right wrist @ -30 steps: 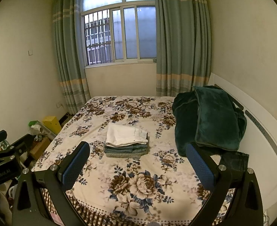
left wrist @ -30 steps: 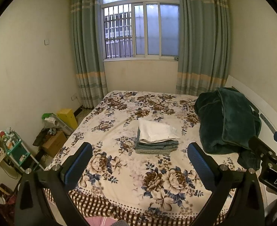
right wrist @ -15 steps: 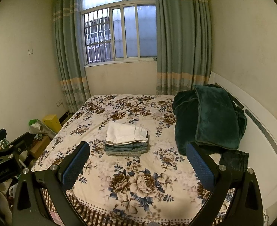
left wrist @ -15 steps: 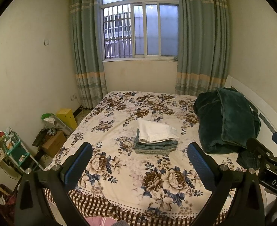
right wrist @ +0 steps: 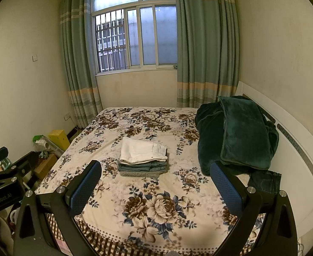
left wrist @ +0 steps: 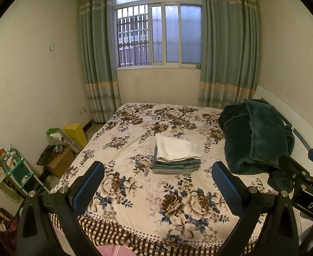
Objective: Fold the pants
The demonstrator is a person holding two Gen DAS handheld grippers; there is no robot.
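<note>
A neat stack of folded pants point(left wrist: 175, 154) lies in the middle of the floral bed point(left wrist: 135, 192), white pair on top, blue-grey pairs below; it also shows in the right wrist view point(right wrist: 143, 157). A dark denim pair point(right wrist: 265, 180) lies loose at the bed's right edge beside the green blanket. My left gripper point(left wrist: 157, 184) is open and empty, held above the near end of the bed. My right gripper point(right wrist: 155, 183) is open and empty too, level with the left one and to its right point(left wrist: 305, 172).
A heaped dark green blanket point(right wrist: 237, 134) fills the bed's right side against the white headboard point(right wrist: 294, 140). Boxes, a yellow bin point(left wrist: 75, 133) and a small shelf point(left wrist: 18, 170) crowd the floor left of the bed. Window and curtains stand behind.
Both grippers have drifted slightly back and up from the bed; the stack sits a little farther in view. Jaws stay open. Nothing on the bed has moved.
</note>
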